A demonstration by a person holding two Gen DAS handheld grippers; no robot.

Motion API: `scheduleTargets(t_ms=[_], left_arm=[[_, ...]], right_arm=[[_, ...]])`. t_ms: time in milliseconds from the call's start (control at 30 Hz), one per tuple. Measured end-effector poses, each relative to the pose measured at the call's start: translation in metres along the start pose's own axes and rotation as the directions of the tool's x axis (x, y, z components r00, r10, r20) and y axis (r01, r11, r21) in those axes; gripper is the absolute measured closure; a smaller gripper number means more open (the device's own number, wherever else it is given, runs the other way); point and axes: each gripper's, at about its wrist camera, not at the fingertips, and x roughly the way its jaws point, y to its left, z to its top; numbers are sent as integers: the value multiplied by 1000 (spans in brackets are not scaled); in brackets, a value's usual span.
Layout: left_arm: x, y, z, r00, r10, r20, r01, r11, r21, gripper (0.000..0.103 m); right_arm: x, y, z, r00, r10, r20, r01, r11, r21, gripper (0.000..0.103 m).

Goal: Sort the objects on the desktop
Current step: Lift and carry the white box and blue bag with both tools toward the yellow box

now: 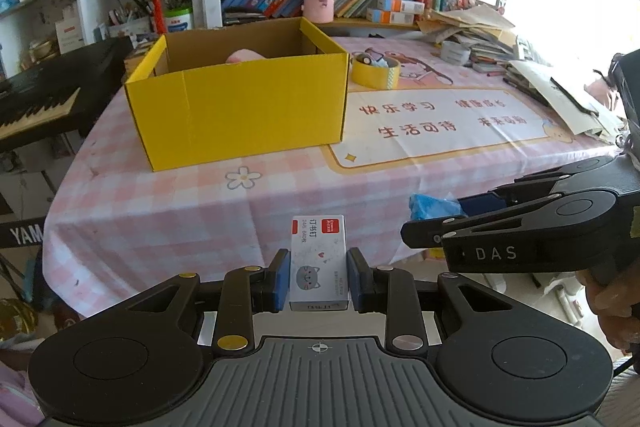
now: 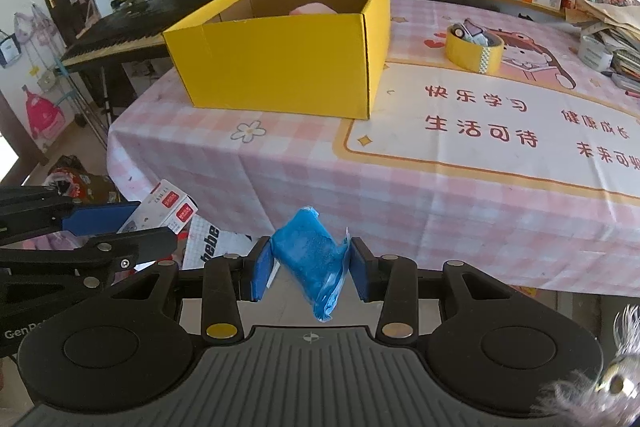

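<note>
1. Left gripper (image 1: 319, 277), left wrist view: both blue pads (image 1: 283, 279) are pressed against the long sides of a small white staple box (image 1: 318, 263) with a grey cat print and a red label; clamped on it. The box is held in the air, off the near edge of the table (image 1: 168, 211), well in front of the yellow cardboard box (image 1: 240, 107).
2. Same view: right gripper (image 1: 432, 217) enters from the right, level with the staple box, with a blue packet (image 1: 434, 207) between its fingers.
3. Same view: the yellow cardboard box stands open on the pink checked tablecloth; something pink (image 1: 244, 56) shows over its rim, too hidden to identify. A yellow tape roll (image 1: 375, 71) lies just right of the box, behind its front corner, with small items inside the ring.
4. Right gripper (image 2: 310, 265), right wrist view: pads closed on the blue packet (image 2: 312, 259), which sags below them. It hangs off the table's near edge, in front of the yellow cardboard box (image 2: 280, 59).
5. Same view: left gripper (image 2: 158, 221) shows at the left edge, the staple box (image 2: 164, 209) in its grip, tilted.
6. Same view: tape roll (image 2: 474, 53) sits right of the yellow box, apart from it.
</note>
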Motion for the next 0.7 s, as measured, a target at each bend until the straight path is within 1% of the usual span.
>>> scheduleTargets(t_ms=[333, 700], left_arm=[[-6, 12, -1, 1000, 21, 22, -20, 999, -26, 75], [-10, 35, 3, 996, 70, 48, -65, 992, -110, 75]], right_arm=[[3, 13, 6, 1000, 14, 7, -14, 999, -43, 66], [14, 26, 19, 998, 58, -6, -58, 994, -98, 66]])
